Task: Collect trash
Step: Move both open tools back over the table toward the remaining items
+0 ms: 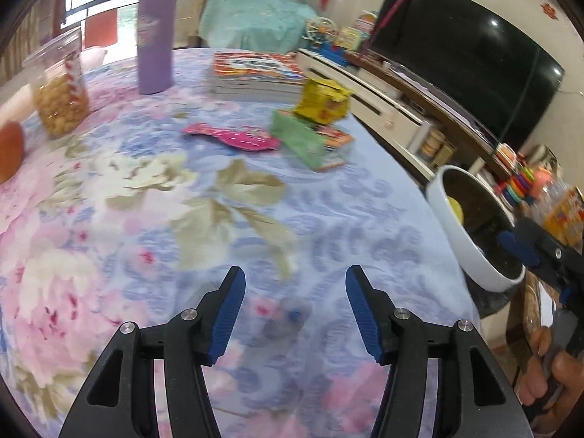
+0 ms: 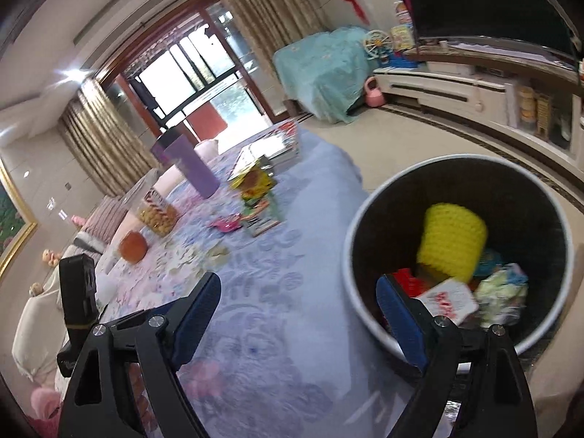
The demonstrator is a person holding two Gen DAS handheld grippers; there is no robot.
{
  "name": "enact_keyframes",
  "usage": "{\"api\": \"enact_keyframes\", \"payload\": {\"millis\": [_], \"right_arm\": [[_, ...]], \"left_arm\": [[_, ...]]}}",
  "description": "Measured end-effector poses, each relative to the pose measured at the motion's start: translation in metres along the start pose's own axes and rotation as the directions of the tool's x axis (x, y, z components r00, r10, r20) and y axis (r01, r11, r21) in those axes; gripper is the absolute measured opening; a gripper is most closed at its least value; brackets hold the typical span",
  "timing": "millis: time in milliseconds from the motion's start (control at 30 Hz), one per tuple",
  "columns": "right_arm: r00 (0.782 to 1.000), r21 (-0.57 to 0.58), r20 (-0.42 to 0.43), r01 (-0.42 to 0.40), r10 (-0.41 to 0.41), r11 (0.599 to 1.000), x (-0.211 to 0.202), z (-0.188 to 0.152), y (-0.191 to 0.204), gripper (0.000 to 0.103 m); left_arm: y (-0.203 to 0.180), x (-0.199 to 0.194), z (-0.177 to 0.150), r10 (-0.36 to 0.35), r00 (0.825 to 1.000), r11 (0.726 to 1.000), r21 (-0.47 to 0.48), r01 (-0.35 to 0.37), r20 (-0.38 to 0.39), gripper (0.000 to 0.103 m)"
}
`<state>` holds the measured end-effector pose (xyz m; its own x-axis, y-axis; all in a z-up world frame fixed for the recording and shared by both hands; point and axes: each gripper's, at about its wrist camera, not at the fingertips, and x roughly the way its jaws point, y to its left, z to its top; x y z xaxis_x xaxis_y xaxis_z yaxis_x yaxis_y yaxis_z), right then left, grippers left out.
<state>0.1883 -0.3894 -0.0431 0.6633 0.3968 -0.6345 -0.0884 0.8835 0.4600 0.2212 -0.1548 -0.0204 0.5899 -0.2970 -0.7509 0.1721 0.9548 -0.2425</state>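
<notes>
**Now: jaws empty, next wrapper to be fetched from the far bench**

Seemingly between deposits, both tools are unloaded. The left gripper [image 1: 295, 310] hovers over the flowered cloth of the bench [image 1: 255, 226] with its jaws spread wide and nothing between them. The right gripper [image 2: 299, 314] also has its jaws apart and empty; its right finger overhangs the rim of the trash bin [image 2: 350, 255], which stands off the bench edge at about 3 o'clock in the left wrist view.

Inside the bin lie a yellow ribbed cup [image 2: 452, 244], a white-and-red packet [image 2: 449, 301] and crumpled pale wrappers [image 2: 503, 292], so part of the collecting appears done.

Remaining trash sits at 12 to 1 o'clock from the left gripper, well apart from it:
1. a pink wrapper [image 1: 233, 137], lying flat;
2. a green packet [image 1: 299, 140], tilted up on edge, just beside the pink one;
3. a yellow bag [image 1: 323, 100], standing behind the green packet, near a stack of books [image 1: 255, 75].

A purple tumbler [image 1: 155, 36], a snack jar [image 1: 60, 87] and an orange fruit [image 1: 9, 149] at 10 to 11 o'clock look like keepers, not trash.

Technique, as judged: reach with the left gripper for the pink wrapper first, since it is nearest and isolated. Being flat and thin, it likely calls for a low approach, one finger sliding under an edge before closing, lest cloth be pinched with it. The tilted green packet offers a raised edge and should be easier. Motion blur leaves finer detail uncertain.
</notes>
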Motion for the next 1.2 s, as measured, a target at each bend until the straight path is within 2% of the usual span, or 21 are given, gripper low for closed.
{"api": "enact_keyframes", "payload": {"millis": [167,367,500,600,733,867,933,1033,1200], "right_arm": [[1.000,-0.033,-0.023,-0.020,0.019,0.999,0.015,-0.001,0.018,0.089],[0.999,-0.065,-0.026,-0.037,0.036,0.997,0.025,0.006,0.032,0.089],[0.999,-0.057,-0.025,-0.042,0.041,0.997,0.032,0.014,0.030,0.089],[0.999,-0.045,-0.024,-0.043,0.042,0.998,0.038,0.020,0.027,0.089],[0.999,-0.039,-0.018,-0.047,0.047,0.998,0.045,0.031,0.025,0.089],[0.998,-0.045,-0.020,-0.054,0.053,0.998,0.057,0.042,0.027,0.089],[0.998,-0.053,-0.026,-0.058,0.057,0.997,0.068,0.048,0.031,0.089],[0.997,-0.070,-0.036,-0.068,0.066,0.995,0.086,0.057,0.038,0.089],[0.996,-0.098,-0.056,-0.081,0.076,0.992,0.125,0.070,0.051,0.089]], "left_arm": [[0.016,0.007,0.014,0.022,1.000,0.999,-0.029,-0.022,0.007,0.060],[0.026,0.033,0.046,0.061,0.998,0.997,-0.051,-0.060,0.015,0.060],[0.029,0.059,0.075,0.070,0.998,0.995,-0.073,-0.069,0.007,0.061],[0.027,0.079,0.093,0.077,0.997,0.995,-0.064,-0.077,0.001,0.068],[0.028,0.108,0.110,0.105,0.994,0.993,-0.050,-0.106,-0.021,0.068],[0.034,0.126,0.114,0.160,0.986,0.986,-0.039,-0.162,-0.042,0.068],[0.038,0.124,0.111,0.173,0.984,0.984,-0.035,-0.174,-0.029,0.068],[0.049,0.115,0.102,0.230,0.973,0.973,-0.015,-0.230,-0.022,0.068],[0.078,0.087,0.084,0.190,0.981,0.981,-0.033,-0.191,-0.020,0.068]]}}
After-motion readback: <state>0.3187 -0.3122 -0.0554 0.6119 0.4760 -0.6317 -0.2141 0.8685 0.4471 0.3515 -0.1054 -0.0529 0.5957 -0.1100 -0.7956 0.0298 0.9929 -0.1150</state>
